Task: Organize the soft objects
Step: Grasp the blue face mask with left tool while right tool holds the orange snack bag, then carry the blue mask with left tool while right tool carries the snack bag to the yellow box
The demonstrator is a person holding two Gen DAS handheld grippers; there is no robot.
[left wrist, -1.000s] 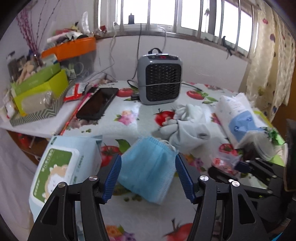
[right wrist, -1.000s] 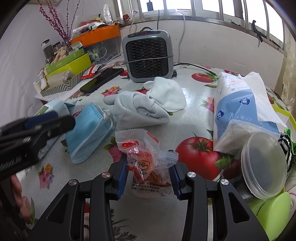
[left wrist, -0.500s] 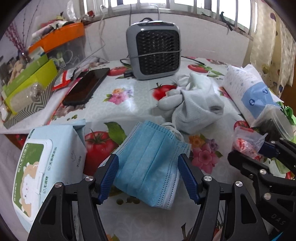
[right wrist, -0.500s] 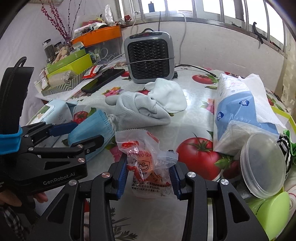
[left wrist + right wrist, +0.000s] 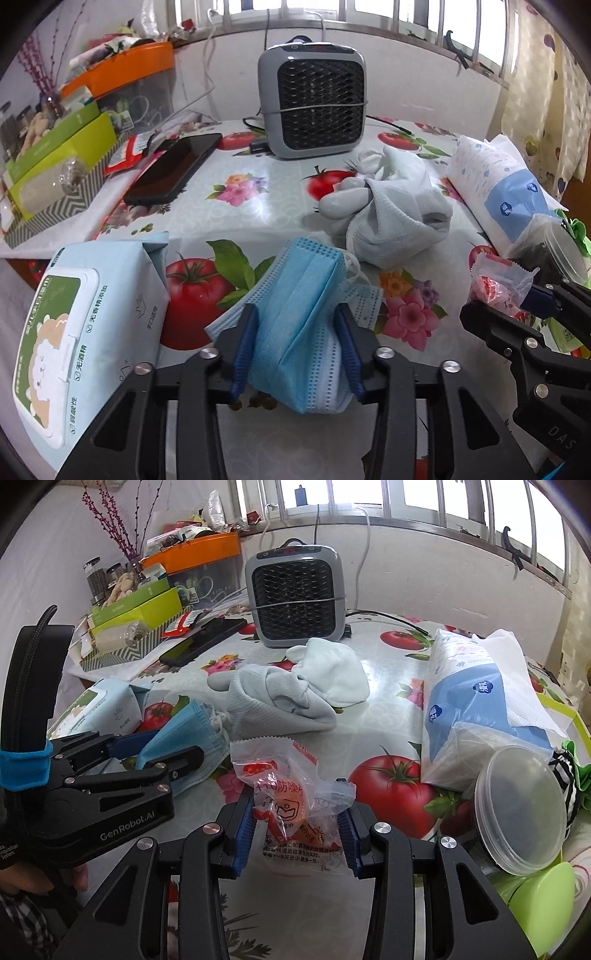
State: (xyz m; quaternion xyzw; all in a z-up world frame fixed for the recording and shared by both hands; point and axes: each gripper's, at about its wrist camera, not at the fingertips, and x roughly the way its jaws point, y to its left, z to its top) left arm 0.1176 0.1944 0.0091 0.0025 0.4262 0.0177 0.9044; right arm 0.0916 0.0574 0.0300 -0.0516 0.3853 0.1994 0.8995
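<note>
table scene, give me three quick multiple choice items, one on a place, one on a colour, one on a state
1. What lies just behind the face mask?
A. grey gloves
B. phone
C. wipes pack

2. What colour is the bin's lid?
A. green
B. orange
C. blue

3. What is the left gripper doing?
A. hanging open over bare cloth
B. closed on the mask
C. holding a snack bag

Answers: 1 A, the grey gloves lie just beyond it. 2 B, the orange lid shows at the back left. 3 B, its jaws have just closed and squeeze the mask's sides.
</note>
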